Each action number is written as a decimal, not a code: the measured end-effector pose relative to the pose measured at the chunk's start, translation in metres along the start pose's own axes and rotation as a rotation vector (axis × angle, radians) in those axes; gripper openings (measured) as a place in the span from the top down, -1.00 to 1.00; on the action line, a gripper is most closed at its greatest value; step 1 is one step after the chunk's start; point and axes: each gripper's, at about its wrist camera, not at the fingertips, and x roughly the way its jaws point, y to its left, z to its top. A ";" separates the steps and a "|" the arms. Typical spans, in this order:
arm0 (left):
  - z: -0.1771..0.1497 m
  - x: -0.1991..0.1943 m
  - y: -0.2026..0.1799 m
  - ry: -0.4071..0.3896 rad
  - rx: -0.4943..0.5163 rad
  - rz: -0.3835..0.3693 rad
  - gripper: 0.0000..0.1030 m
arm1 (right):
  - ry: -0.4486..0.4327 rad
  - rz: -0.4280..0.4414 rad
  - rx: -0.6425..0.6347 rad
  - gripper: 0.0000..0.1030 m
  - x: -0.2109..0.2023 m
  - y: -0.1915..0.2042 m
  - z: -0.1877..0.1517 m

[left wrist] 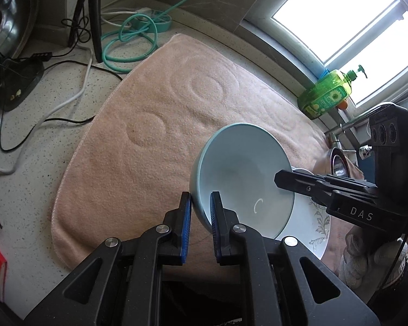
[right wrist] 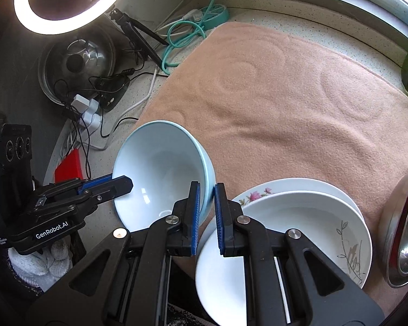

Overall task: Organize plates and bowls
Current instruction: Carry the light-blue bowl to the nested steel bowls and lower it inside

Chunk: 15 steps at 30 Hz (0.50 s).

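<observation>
A pale blue bowl (left wrist: 242, 168) (right wrist: 160, 168) hangs tilted above the pink towel (left wrist: 149, 135) (right wrist: 285, 108), held by both grippers. My left gripper (left wrist: 200, 203) (right wrist: 122, 183) is shut on the bowl's left rim. My right gripper (right wrist: 206, 195) (left wrist: 283, 182) is shut on the opposite rim. Just under and beside the bowl lies a stack of white plates (right wrist: 299, 217) (left wrist: 310, 222) with flower and leaf prints, on the towel's near right part.
A steel bowl (right wrist: 402, 231) (left wrist: 337, 160) sits right of the plates. A green soap bottle (left wrist: 326, 92) stands by the window. Cables (left wrist: 127, 40), a tripod (left wrist: 92, 13), a ring light (right wrist: 65, 0), a pot lid (right wrist: 76, 65) and a red box (right wrist: 68, 168) crowd the counter's left.
</observation>
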 end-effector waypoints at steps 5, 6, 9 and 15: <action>0.016 0.005 -0.024 -0.008 0.065 -0.026 0.76 | -0.054 -0.021 0.057 0.79 -0.024 -0.020 0.001; 0.018 0.006 -0.030 -0.007 0.078 -0.032 0.76 | -0.064 -0.027 0.069 0.79 -0.028 -0.024 0.000; 0.024 0.010 -0.046 -0.003 0.121 -0.050 0.76 | -0.091 -0.038 0.110 0.79 -0.042 -0.037 -0.003; 0.033 0.021 -0.080 0.014 0.202 -0.091 0.76 | -0.141 -0.069 0.188 0.79 -0.069 -0.068 -0.013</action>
